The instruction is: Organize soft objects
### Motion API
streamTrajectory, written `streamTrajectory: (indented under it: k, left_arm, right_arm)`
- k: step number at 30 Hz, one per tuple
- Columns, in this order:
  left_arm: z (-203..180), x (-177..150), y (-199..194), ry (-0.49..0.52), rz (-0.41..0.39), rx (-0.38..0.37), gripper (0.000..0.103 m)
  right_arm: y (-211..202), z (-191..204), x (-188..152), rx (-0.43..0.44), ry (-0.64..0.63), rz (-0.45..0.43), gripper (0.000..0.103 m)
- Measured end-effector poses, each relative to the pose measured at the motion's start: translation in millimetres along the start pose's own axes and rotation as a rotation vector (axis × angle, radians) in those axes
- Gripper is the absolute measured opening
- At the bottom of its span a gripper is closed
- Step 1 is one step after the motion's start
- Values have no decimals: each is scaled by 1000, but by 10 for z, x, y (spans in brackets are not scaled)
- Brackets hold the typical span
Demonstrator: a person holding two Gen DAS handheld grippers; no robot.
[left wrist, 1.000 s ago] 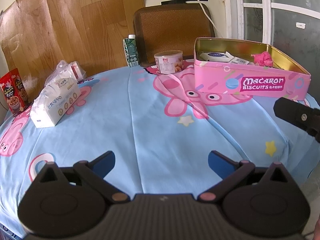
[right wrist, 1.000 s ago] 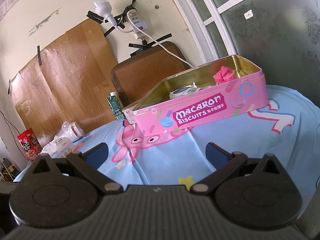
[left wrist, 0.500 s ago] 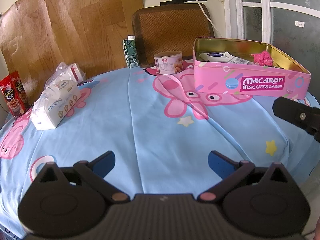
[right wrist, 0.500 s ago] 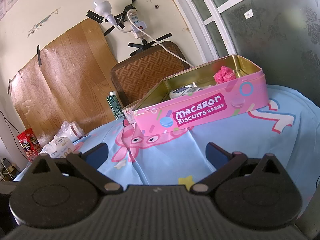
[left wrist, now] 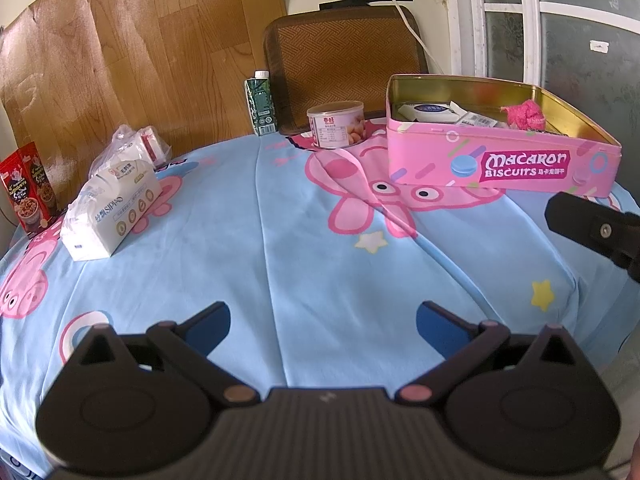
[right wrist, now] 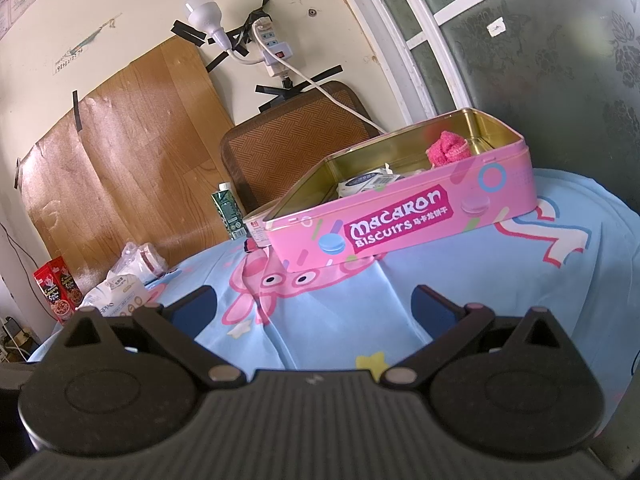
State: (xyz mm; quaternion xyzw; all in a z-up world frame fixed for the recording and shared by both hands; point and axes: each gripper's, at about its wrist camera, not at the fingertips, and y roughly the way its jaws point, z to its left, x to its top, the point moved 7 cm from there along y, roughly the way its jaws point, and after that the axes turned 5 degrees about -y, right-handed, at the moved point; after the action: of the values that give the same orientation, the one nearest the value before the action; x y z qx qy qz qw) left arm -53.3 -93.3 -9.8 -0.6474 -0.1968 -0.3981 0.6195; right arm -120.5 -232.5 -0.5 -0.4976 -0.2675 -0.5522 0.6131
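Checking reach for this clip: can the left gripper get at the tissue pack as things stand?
Probably yes. The left gripper is open and holds nothing, and only bare tablecloth lies between it and the tissue pack, which sits ahead and to its left with its near side clear.

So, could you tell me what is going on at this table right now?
A person holds a gripper in each hand over a table with a blue cartoon cloth. Both the left gripper and the right gripper are open and hold nothing. The pink tin stands open with a pink soft bundle and some packets inside. A tissue pack, a can and a green carton sit untouched on the cloth.
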Motion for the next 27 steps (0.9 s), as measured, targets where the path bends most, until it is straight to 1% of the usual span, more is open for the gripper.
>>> streamTrajectory:
  k: [27]
  left_arm:
    - [-7,-4,-2,1,1,4,103]
  right_arm:
    - [9,0,-27,-9,7,2,103]
